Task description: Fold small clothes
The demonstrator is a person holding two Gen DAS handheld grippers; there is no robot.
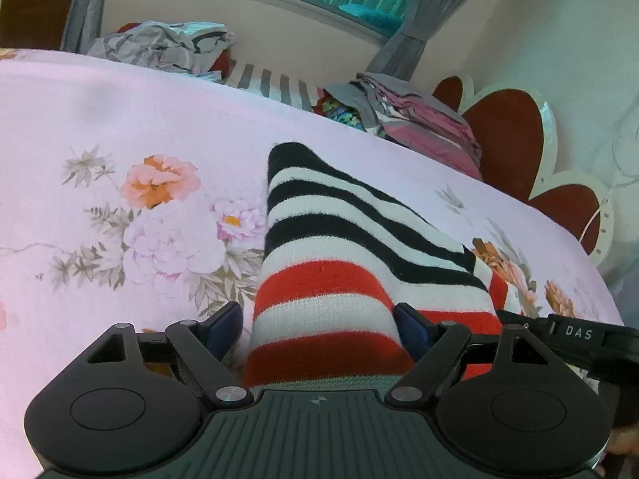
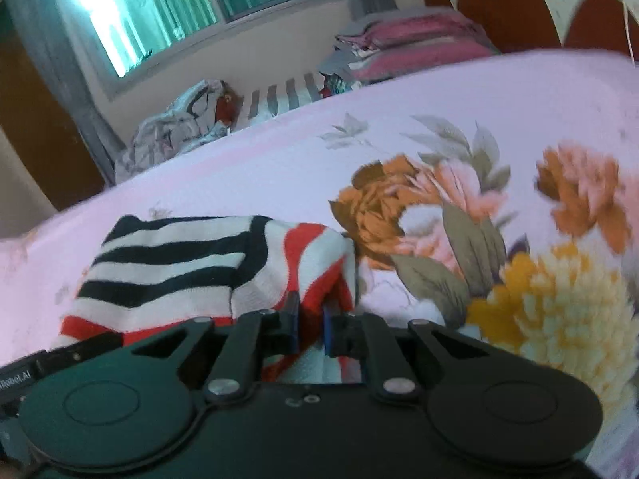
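A small knitted garment (image 1: 331,247) with black, white and red stripes lies on the pink floral bedsheet (image 1: 120,119). My left gripper (image 1: 319,321) is wide open, its blue fingers on either side of the garment's red-striped near end, not pinching it. My right gripper (image 2: 310,321) is shut on a red-and-white fold of the same garment (image 2: 179,263), at its right near corner. The right gripper's black body shows at the right edge of the left wrist view (image 1: 579,335).
The sheet (image 2: 439,119) carries large flower prints. At the bed's far side lie a crumpled grey cloth heap (image 1: 159,46), a grey-striped cloth (image 1: 275,86) and a stack of folded pink and grey clothes (image 1: 419,119). A red headboard (image 1: 511,135) stands at the right.
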